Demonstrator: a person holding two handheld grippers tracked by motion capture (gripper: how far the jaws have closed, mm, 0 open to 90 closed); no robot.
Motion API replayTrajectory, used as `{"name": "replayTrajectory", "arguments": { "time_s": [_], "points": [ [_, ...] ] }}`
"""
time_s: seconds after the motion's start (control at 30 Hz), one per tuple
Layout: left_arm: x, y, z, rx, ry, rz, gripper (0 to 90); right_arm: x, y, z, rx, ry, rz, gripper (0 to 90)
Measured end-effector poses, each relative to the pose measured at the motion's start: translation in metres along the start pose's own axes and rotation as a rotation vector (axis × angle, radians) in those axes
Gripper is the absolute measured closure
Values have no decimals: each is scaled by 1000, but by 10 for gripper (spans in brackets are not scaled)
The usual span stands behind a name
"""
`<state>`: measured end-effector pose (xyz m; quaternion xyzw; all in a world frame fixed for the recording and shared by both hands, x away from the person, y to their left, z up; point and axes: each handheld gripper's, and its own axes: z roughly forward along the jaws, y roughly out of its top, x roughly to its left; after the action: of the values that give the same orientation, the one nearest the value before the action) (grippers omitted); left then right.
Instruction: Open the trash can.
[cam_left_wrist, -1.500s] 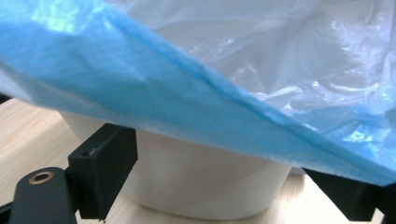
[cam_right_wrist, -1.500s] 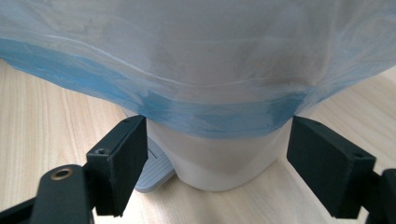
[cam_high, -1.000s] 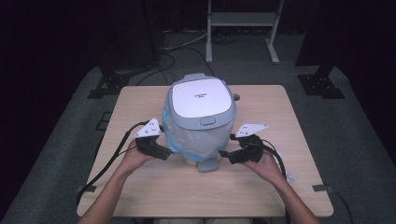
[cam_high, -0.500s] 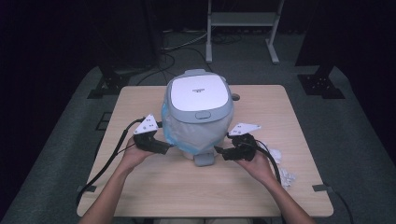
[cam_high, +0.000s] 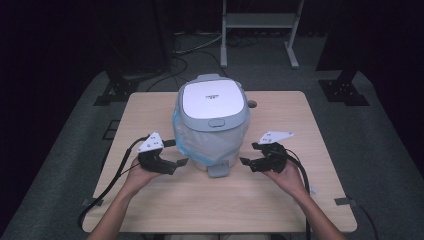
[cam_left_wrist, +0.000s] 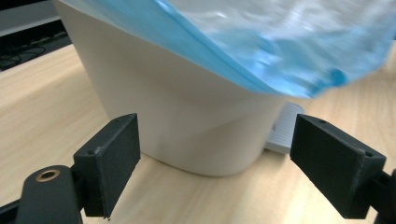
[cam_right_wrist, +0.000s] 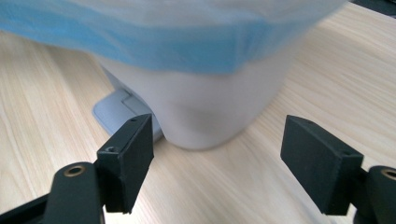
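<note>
A white pedal bin (cam_high: 212, 125) with a grey-rimmed white lid stands mid-table, a clear liner bag with a blue hem (cam_high: 186, 146) hanging over its sides. Its grey foot pedal (cam_high: 218, 170) sticks out toward me. My left gripper (cam_high: 176, 163) is open, low at the bin's left, clear of it. My right gripper (cam_high: 246, 161) is open at the bin's right, just off the wall. In the left gripper view the bin's white base (cam_left_wrist: 187, 121) and blue hem (cam_left_wrist: 261, 70) fill the space beyond the open jaws. The right gripper view shows the bin base (cam_right_wrist: 210, 116) and pedal (cam_right_wrist: 116, 112).
The wooden table (cam_high: 300, 200) has bare room in front and on both sides of the bin. A small round grey piece (cam_high: 252, 104) lies behind the bin. Cables trail from both grippers off the front edge. A metal stand (cam_high: 260, 25) rises beyond the table.
Both grippers have drawn back from the bin's sides, toward me and a little outward. The bin has settled slightly and now stands free of both.
</note>
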<state>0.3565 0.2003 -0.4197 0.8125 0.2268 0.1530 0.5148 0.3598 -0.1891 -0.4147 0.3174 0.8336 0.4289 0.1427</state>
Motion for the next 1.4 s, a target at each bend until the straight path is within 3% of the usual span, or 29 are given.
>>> {"name": "replayTrajectory", "arguments": {
  "time_s": [0.27, 0.43, 0.73, 1.07, 1.27, 1.4],
  "points": [
    [-20, -2, -4, -21, -25, -3, 152, -8, -9, -19, -12, -10, 27, 235],
    [-30, -4, -2, -26, -63, -3, 181, -12, -14, -33, -31, -16, 34, 232],
    [-38, -7, 2, -27, -87, -15, 182, -20, -25, -51, -50, -25, 65, 231],
    [-47, -8, 1, -2, -88, 0, 182, -23, -35, -63, -68, -36, 84, 231],
    [-64, 9, 12, 17, -104, 68, 181, -23, -39, -63, -66, -32, 89, 228],
    [-70, 12, 23, 12, -109, 58, 181, -23, -40, -66, -77, -31, 91, 228]
  ]
}}
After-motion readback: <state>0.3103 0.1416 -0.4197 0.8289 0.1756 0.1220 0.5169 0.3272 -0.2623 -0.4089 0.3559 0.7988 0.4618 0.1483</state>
